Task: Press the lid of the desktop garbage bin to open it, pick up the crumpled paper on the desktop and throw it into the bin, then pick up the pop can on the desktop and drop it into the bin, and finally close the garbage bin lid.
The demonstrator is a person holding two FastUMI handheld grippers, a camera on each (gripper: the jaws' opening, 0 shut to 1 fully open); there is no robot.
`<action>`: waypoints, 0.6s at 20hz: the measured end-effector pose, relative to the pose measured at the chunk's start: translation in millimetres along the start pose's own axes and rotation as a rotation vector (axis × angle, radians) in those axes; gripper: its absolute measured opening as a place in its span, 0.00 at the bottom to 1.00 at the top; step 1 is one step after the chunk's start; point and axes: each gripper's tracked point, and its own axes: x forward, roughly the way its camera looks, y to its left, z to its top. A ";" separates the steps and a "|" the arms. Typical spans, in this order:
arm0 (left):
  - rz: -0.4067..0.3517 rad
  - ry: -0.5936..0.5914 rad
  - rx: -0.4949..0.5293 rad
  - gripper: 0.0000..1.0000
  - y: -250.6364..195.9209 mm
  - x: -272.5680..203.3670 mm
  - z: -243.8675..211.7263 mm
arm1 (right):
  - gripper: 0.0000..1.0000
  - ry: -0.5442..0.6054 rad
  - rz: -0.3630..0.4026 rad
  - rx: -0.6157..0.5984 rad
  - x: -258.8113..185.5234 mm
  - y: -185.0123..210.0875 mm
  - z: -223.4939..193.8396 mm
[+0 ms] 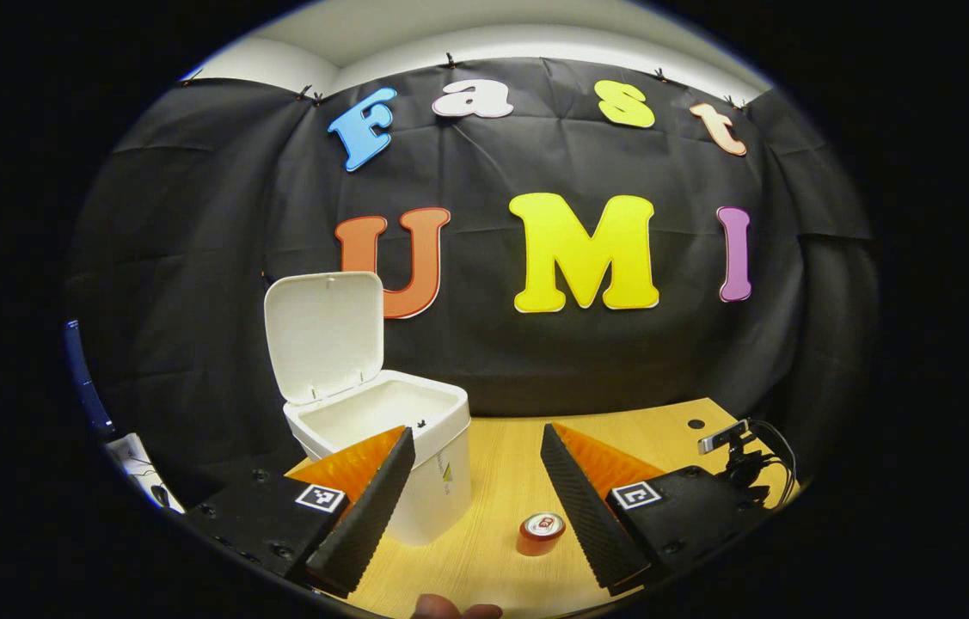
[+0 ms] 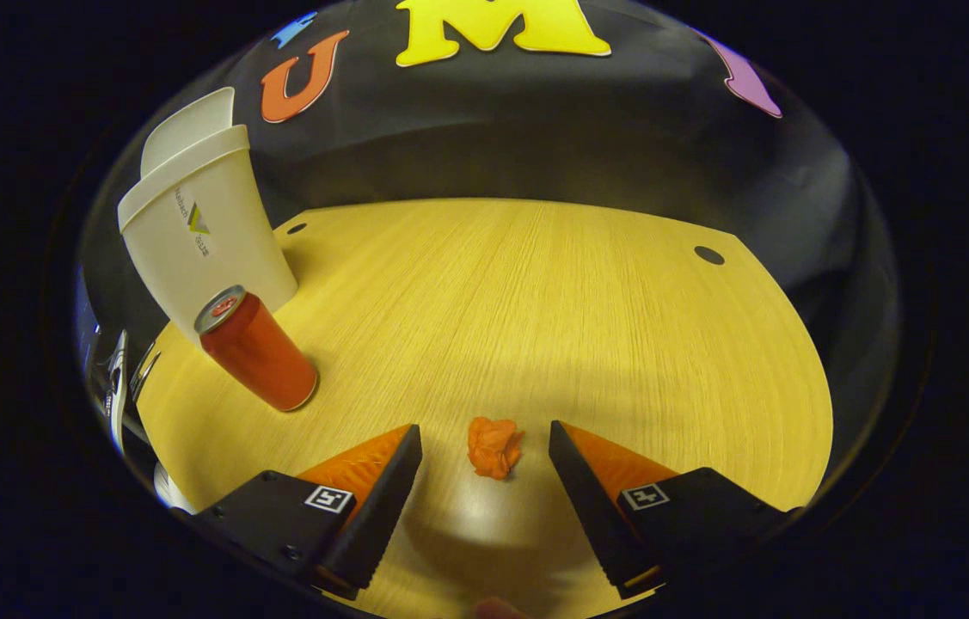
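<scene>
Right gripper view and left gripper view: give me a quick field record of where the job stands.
bin lid: open, standing upright
garbage bin: on the wooden desktop, inside looks empty
crumpled paper: on desktop, between the open fingers of the right gripper, not touched
pop can: upright beside bin
left gripper: open, raised near bin, holding nothing

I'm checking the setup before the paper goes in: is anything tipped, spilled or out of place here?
Nothing stands out. The bin stands upright with its lid raised, the pop can stands upright beside it, and the crumpled paper lies on the desktop between the open right gripper's fingers.
</scene>
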 end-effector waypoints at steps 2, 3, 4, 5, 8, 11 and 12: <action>0.004 0.007 0.003 0.96 1.2 -1.0 -1.5 | 0.96 0.025 0.006 0.005 6.9 3.0 -4.8; 0.004 0.007 0.008 0.96 1.6 -2.3 -1.2 | 0.96 0.033 0.006 0.006 9.9 3.2 -5.6; 0.007 0.006 0.014 0.96 2.9 -2.8 -0.1 | 0.93 0.039 0.004 0.008 10.9 3.4 -7.9; 0.010 0.005 0.017 0.96 4.4 -3.1 -0.2 | 0.93 0.047 -0.004 0.003 12.0 2.0 -10.5; 0.020 0.008 0.017 0.96 7.8 -2.6 -0.5 | 0.75 0.044 -0.033 0.003 15.9 -5.1 -6.5; 0.025 0.007 0.010 0.97 10.8 -1.4 0.3 | 0.58 0.050 -0.031 -0.003 16.1 -4.8 -6.6; 0.026 0.004 0.009 0.97 11.9 -0.9 1.3 | 0.57 0.053 -0.035 -0.026 17.4 -4.9 -7.3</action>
